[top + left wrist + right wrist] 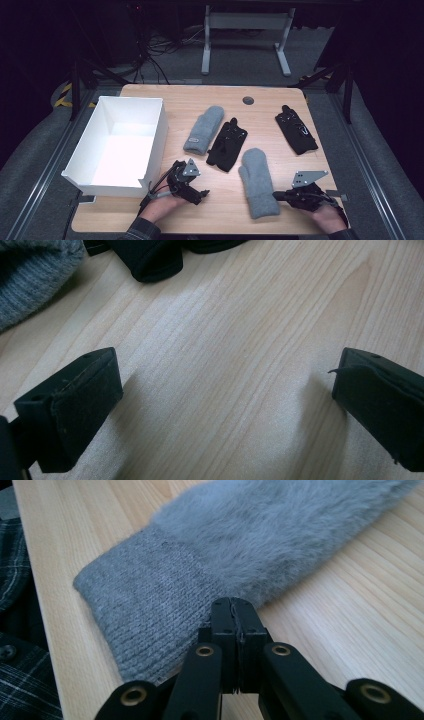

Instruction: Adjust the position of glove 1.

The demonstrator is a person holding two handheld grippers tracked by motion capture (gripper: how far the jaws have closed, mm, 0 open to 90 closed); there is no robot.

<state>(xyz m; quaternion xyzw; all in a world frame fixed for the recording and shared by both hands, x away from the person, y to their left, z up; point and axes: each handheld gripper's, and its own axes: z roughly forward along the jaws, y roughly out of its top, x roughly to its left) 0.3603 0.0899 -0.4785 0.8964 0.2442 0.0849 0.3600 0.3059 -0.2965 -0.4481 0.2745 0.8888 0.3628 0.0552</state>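
Observation:
A grey mitten (257,182) (240,545) lies in the near middle of the wooden table (200,210), cuff toward me. My right gripper (276,195) (234,607) is shut, its tips pinched on the right edge of the knit cuff. Its partner, a second grey mitten (204,129) (30,280), lies farther back beside a black glove (227,145) (150,260). Another black glove (296,130) is at the back right. My left gripper (200,192) (225,400) hovers low over bare wood near the box, jaws wide open with nothing between them.
An open white box (155,140) stands at the table's left side, close to my left hand. A round cable hole (248,100) is near the far edge. A checked sleeve (20,680) shows at the near edge.

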